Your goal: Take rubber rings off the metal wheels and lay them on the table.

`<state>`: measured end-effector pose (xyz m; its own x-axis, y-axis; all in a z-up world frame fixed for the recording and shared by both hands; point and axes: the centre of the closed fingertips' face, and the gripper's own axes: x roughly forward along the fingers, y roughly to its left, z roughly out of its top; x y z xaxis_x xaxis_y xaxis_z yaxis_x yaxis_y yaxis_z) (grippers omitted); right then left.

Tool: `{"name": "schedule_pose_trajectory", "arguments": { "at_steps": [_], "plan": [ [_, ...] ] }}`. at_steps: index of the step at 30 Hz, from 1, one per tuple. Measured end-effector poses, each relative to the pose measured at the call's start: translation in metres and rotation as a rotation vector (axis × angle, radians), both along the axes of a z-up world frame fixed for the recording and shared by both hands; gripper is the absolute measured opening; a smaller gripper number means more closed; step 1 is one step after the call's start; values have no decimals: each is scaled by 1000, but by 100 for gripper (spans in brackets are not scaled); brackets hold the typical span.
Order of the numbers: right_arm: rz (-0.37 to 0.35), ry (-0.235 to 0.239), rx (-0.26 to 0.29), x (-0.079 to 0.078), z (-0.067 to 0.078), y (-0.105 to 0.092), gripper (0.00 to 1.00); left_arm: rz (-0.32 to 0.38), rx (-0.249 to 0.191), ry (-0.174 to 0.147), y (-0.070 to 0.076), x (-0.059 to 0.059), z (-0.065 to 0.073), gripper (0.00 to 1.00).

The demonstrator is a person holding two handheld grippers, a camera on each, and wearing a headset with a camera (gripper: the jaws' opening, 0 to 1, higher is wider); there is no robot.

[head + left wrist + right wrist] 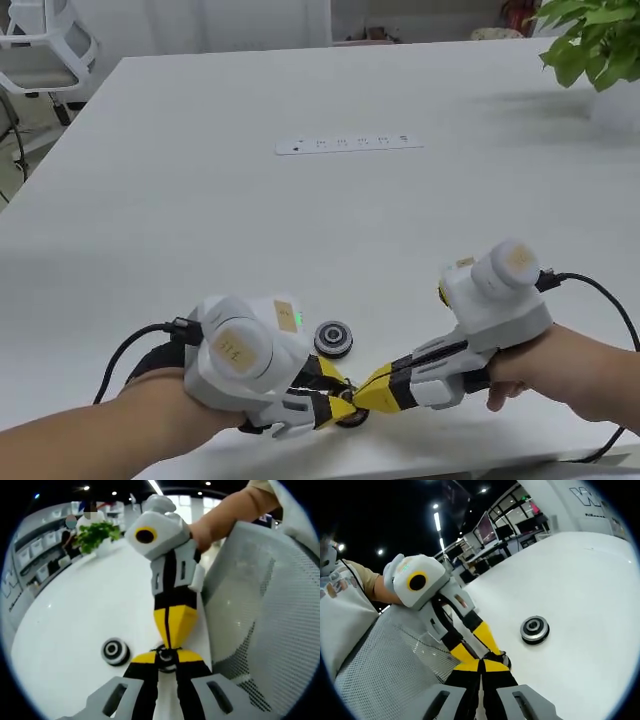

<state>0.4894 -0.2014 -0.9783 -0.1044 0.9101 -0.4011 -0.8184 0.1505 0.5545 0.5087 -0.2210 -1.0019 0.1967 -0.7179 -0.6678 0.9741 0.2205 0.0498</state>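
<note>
- On the white wall (pixel 600 502) I read a large dark "W"; the rest is cut off.
- The pale yellow sticker (pixel 232 348) on the left gripper (pixel 345 408) has a scrawl I cannot read.

The head camera sits high over the near edge of the broad white desk (pixel 300 200). It faces forward and down, with the left claw (pixel 340 404) and right claw (pixel 372 394) close beneath it at the picture's bottom. The left claw's camera rides low over the desktop. It looks along its own jaws toward the person's right, very near the opposing claw, with the leafy green plant (pixel 95 534) far beyond. The right claw's camera looks the opposite way, equally low and close. All three views share the loose round black-and-silver metal wheel (pixel 333 338) and the second dark wheel (pixel 166 656) where the tips meet.
</note>
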Motion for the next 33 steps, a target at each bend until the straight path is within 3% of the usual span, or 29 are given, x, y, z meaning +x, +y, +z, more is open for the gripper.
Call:
{"name": "schedule_pose_trajectory", "arguments": {
  "at_steps": [1,2,17,33],
  "plan": [
    [22,-86,-64,4,-9,-7,0,-1,-1,-1,0,0,0,12],
    [6,-47,-48,2,-6,-4,0,0,-1,-1,0,0,0,12],
    [4,-74,-78,7,-18,-16,0,-10,-17,-8,-1,0,1,13],
    [-26,-78,-57,15,-14,-19,0,-35,-6,-8,2,0,2,14]
  ]
}}
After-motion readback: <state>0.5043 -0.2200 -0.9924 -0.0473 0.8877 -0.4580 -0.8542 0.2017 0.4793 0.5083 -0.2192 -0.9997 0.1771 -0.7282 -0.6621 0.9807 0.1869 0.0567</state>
